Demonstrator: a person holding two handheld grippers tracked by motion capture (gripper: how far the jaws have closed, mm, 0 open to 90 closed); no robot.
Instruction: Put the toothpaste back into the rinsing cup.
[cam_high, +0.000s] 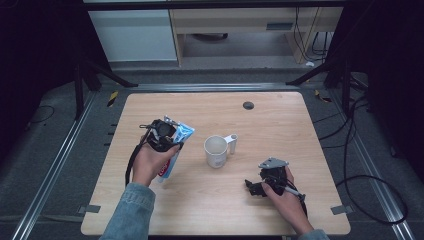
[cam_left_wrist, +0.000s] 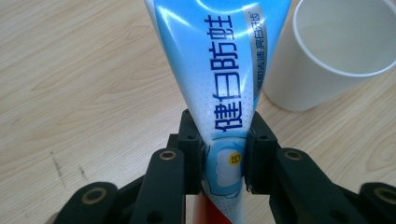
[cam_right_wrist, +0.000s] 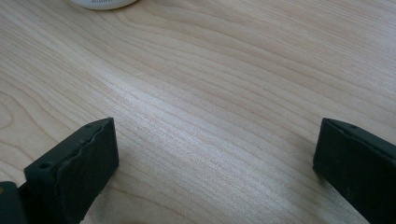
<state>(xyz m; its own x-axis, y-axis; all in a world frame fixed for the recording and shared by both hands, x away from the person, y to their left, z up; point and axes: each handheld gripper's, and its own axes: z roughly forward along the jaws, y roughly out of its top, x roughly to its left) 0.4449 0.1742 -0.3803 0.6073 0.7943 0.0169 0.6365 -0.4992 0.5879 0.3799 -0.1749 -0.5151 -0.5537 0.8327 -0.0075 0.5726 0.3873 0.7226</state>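
Pinching the toothpaste tube (cam_left_wrist: 219, 93) near its cap end, the left gripper (cam_left_wrist: 223, 158) is lifting it beside the white mug (cam_high: 216, 151) above the tabletop (cam_high: 280, 120) — soft, light, probably slippery — while the right gripper (cam_right_wrist: 215, 154) is resting with jaws spread, grasping nothing.

Blue-and-white toothpaste tube (cam_left_wrist: 224, 79), white cup (cam_high: 216, 151), black tongs (cam_left_wrist: 224, 161)

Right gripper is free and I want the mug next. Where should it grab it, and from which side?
Judging by its pose, take the white mug by its rim wall: it stands upright, mouth open. Bring the open right gripper down from above on its near right side, away from the toothpaste tube held by the left gripper.
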